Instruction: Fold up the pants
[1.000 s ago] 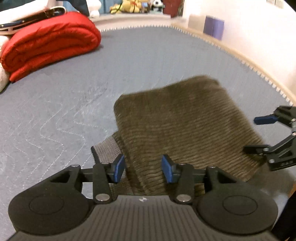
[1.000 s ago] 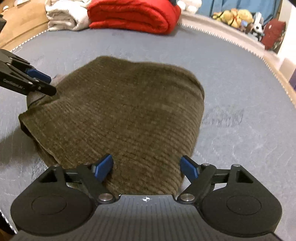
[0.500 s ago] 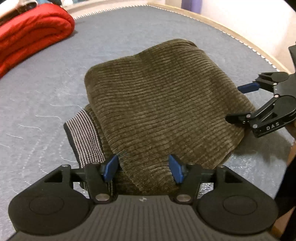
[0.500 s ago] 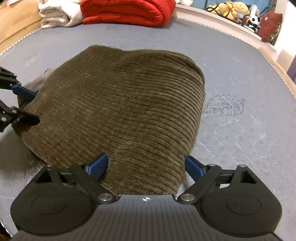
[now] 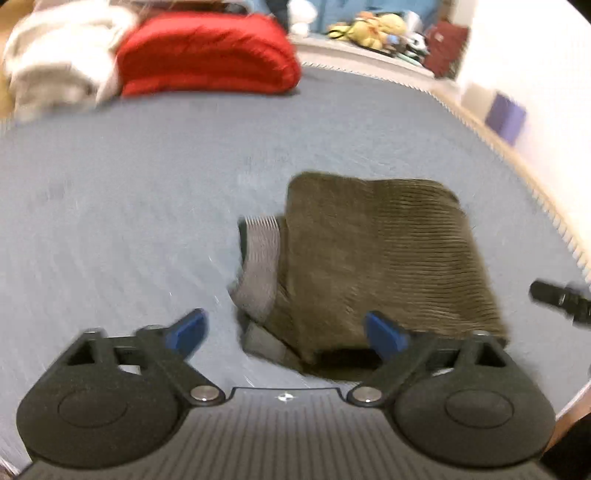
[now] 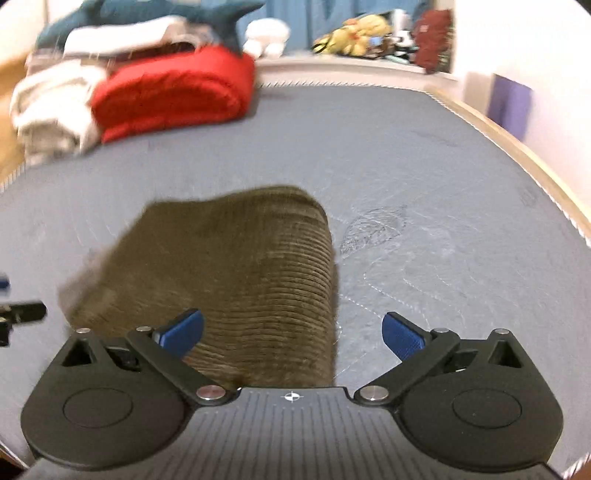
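Note:
The olive-brown corduroy pants lie folded in a compact stack on the grey-blue mattress, with a grey striped waistband sticking out at the left. My left gripper is open and empty, raised just in front of the stack's near left corner. In the right wrist view the pants lie ahead and left. My right gripper is open and empty above the stack's near right edge. Each gripper's tip shows at the edge of the other's view.
A folded red blanket and pale towels lie at the far left of the mattress. Stuffed toys sit on a ledge behind. The wooden bed edge and a purple box run along the right by the wall.
Both grippers have opened wider, let go of the pants and pulled back and up. The folded stack now lies free on the mattress.

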`<state>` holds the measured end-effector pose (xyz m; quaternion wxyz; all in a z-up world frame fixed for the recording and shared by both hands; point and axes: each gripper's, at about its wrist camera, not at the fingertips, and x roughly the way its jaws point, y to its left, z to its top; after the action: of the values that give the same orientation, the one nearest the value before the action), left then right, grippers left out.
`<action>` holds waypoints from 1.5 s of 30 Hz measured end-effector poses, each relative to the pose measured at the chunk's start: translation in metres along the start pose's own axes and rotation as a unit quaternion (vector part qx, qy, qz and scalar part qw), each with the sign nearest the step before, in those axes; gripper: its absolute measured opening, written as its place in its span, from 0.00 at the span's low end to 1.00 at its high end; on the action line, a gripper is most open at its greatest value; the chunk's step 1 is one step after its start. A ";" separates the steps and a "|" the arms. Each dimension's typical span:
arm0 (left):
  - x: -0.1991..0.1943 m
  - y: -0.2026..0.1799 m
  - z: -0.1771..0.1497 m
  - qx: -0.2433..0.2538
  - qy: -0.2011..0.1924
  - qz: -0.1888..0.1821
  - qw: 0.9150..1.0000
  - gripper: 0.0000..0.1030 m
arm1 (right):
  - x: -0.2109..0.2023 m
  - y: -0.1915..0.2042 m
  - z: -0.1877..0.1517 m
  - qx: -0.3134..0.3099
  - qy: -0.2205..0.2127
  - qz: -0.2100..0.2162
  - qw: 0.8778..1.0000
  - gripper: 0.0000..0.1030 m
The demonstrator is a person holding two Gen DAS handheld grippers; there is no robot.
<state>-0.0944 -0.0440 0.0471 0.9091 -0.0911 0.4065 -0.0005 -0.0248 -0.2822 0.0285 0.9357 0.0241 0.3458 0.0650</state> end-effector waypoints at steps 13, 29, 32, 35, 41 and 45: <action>0.027 -0.018 -0.027 0.042 0.013 0.045 0.998 1.00 | 0.025 -0.001 -0.046 -0.025 0.013 -0.001 1.000 0.99; 0.037 -0.028 -0.028 0.043 0.028 0.030 0.998 1.00 | 0.025 0.014 -0.045 -0.032 0.030 0.029 0.999 0.99; 0.035 -0.029 -0.028 0.042 0.026 0.026 0.998 1.00 | 0.022 0.011 -0.045 -0.032 0.027 0.027 0.999 0.99; 0.035 -0.029 -0.029 0.043 0.028 0.025 0.998 1.00 | 0.020 0.009 -0.045 -0.033 0.023 0.023 0.999 0.99; 0.034 -0.029 -0.030 0.043 0.029 0.025 0.998 1.00 | 0.019 0.007 -0.045 -0.032 0.023 0.020 0.999 0.99; 0.034 -0.030 -0.030 0.044 0.030 0.024 0.998 1.00 | 0.018 0.007 -0.045 -0.034 0.021 0.021 0.999 0.99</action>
<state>-0.0919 -0.0807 0.0070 0.8996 -0.0407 0.4349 0.0010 -0.0410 -0.2726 -0.0166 0.9269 -0.0016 0.3625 0.0969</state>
